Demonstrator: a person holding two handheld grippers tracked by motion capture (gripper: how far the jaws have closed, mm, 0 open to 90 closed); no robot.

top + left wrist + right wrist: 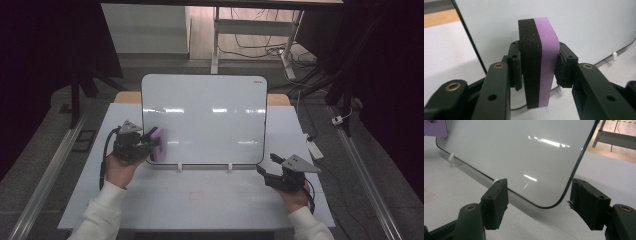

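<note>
A whiteboard (205,117) stands upright on small white feet on the white table (200,205). My left gripper (150,144) is shut on a board eraser (539,65) with a purple back and a black felt face, held at the board's lower left corner (157,144). My right gripper (265,167) stands open near the board's lower right corner (549,205), its jaws wide apart on either side of that corner without touching it. The purple eraser (435,127) also peeks in at the top left of the right gripper view.
White clip feet (179,168) hold the board's bottom edge. A faint red smudge (196,195) marks the table in front. Desk legs and cables (260,47) lie on the floor behind; metal rails (360,170) run along both table sides.
</note>
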